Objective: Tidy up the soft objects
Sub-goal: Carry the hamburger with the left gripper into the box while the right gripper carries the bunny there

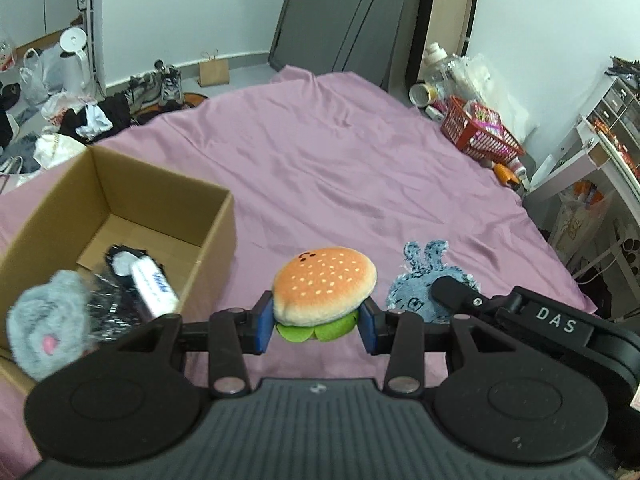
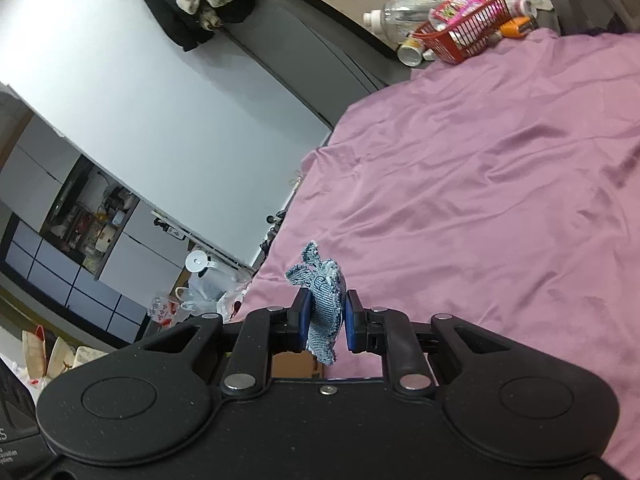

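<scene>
My left gripper [image 1: 318, 320] is shut on a plush hamburger [image 1: 324, 286] with a tan bun and green lettuce, held above the purple bedsheet [image 1: 320, 160]. An open cardboard box [image 1: 120, 208] stands to its left, with a grey fluffy toy [image 1: 44, 320] and a dark sparkly item with a white tube [image 1: 154, 288] in it. My right gripper [image 2: 325, 318] is shut on a blue denim bunny toy [image 2: 323, 308], held tilted above the bed; the toy [image 1: 416, 284] and that gripper's body also show right of the hamburger in the left wrist view.
A red basket [image 1: 480, 132] with packets, bottles and a can sits at the bed's far right corner; it also shows in the right wrist view [image 2: 464, 28]. Clothes, shoes and bags [image 1: 100, 112] litter the floor at far left. White shelves [image 1: 600, 152] stand right.
</scene>
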`<state>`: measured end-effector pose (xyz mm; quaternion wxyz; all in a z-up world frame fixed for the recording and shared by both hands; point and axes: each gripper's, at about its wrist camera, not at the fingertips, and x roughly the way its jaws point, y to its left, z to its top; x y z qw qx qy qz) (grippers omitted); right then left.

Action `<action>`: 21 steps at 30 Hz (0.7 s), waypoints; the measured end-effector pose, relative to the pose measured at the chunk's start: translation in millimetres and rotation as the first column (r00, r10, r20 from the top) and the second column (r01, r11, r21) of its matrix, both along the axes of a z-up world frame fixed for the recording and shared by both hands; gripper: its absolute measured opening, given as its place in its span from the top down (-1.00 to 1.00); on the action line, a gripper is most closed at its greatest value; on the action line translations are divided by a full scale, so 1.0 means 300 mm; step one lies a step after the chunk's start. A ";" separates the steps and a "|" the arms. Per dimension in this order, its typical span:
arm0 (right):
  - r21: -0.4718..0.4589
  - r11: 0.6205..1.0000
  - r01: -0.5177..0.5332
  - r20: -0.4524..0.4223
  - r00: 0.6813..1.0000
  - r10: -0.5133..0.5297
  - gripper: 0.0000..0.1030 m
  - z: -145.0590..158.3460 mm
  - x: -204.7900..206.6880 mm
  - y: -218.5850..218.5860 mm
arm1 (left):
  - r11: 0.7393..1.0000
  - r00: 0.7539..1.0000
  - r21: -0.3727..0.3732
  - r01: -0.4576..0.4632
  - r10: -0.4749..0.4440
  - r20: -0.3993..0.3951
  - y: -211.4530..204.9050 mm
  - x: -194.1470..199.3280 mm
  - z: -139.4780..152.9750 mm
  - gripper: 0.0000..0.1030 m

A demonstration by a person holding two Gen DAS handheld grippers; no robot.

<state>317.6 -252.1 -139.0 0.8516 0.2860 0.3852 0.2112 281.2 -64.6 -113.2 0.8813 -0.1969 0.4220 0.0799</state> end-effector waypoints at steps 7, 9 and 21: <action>-0.009 1.000 -0.008 0.063 0.998 0.008 0.66 0.061 -0.062 0.046 | 0.999 0.999 0.012 -0.032 0.032 0.039 0.051 -0.071 0.066 0.20; -0.010 1.000 -0.018 0.074 0.997 0.018 0.66 0.072 -0.080 0.066 | 0.999 0.998 0.015 -0.039 0.038 0.047 0.067 -0.091 0.079 0.20; -0.103 0.992 -0.069 0.170 0.982 0.086 0.66 0.108 -0.147 0.214 | 0.998 0.996 0.027 -0.061 0.059 0.073 0.163 -0.185 0.127 0.20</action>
